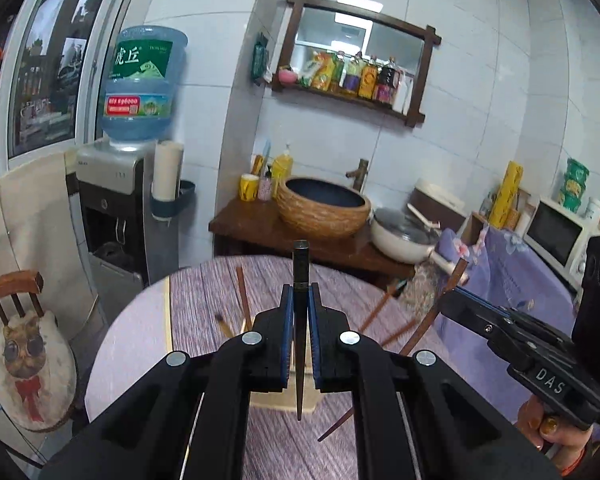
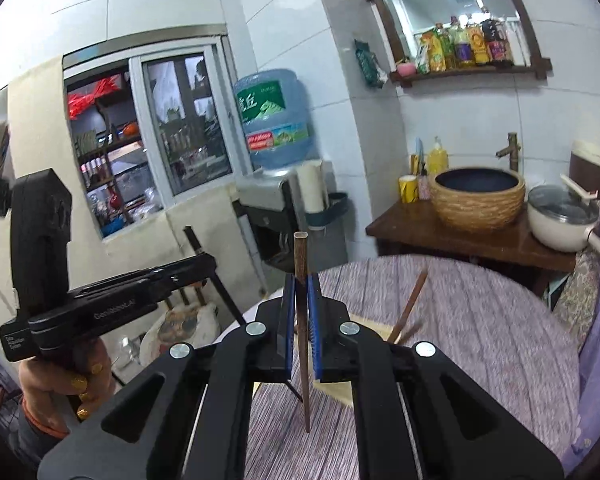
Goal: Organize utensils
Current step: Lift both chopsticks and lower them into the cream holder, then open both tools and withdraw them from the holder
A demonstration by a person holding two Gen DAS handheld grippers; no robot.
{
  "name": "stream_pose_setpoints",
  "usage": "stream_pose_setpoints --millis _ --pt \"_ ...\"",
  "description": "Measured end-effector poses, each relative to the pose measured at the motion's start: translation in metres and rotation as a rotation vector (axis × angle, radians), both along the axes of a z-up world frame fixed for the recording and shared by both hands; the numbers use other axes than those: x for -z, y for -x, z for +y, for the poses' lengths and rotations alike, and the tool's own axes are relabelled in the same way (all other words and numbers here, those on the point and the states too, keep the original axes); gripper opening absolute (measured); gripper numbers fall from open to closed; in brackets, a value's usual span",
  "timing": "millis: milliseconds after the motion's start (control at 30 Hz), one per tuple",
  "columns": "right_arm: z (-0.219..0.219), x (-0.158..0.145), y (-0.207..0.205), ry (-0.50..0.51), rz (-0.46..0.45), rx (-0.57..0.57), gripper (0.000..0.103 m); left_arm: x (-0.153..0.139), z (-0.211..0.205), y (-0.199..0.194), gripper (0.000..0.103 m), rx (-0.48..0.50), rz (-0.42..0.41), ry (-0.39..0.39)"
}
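The left gripper (image 1: pixel 300 300) is clamped on 1 black chopstick (image 1: pixel 301 344), a slim dark stick with a squared, blunt top end and a tapering tip. It stands nearly upright between the blue pads (image 1: pixel 287 320), its blunt end rising above the fingertips and its pointed end hanging below the jaws, over the round table (image 1: pixel 204 288) with its purple wood-grain cover. The right gripper (image 2: pixel 300 292) is closed tight on 1 brown chopstick (image 2: pixel 302 336), reddish-brown wood with a flat square top; it too stands almost vertical between blue pads (image 2: pixel 313 320), top end above the fingertips, thin tip reaching down below the jaws above the table. Behind and beneath both grippers a pale wooden holder (image 1: pixel 278 400) sits on the table with several more brown chopsticks (image 1: pixel 244 300) leaning out of it at angles, blurred in both views. In the left wrist view 1 further brown chopstick (image 1: pixel 336 426) shows low beside the holder; whether it lies flat on the table I cannot tell. Each held chopstick is clear of the holder.
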State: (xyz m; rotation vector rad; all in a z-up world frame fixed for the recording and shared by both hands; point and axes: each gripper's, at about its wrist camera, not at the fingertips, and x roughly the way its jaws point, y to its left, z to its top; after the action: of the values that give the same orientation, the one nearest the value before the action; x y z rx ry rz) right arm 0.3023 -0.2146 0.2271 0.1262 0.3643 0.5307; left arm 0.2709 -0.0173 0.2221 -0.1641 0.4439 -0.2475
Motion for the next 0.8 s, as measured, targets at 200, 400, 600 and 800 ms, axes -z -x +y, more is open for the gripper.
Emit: stream_pose_setpoints --millis 200,400,600,800 --pt "0.002 -0.038 -0.026 0.006 -0.072 0.064 0.007 -0.029 0.000 -0.030 0.008 -0.062 -0.034 0.019" --pt "0.012 -0.033 -0.053 0.035 -0.116 0.109 0.007 -0.010 -0.011 -0.057 0.008 -0.116 -0.025 -0.027" --pt "0.022 0.009 -0.078 0.087 -0.050 0.120 0.007 0.036 -0.022 -0.075 0.008 -0.113 0.048 -0.059" --pt "0.033 0.042 -0.086 0.158 0.005 0.110 0.008 0.072 -0.028 -0.081 0.008 -0.100 0.111 -0.100"
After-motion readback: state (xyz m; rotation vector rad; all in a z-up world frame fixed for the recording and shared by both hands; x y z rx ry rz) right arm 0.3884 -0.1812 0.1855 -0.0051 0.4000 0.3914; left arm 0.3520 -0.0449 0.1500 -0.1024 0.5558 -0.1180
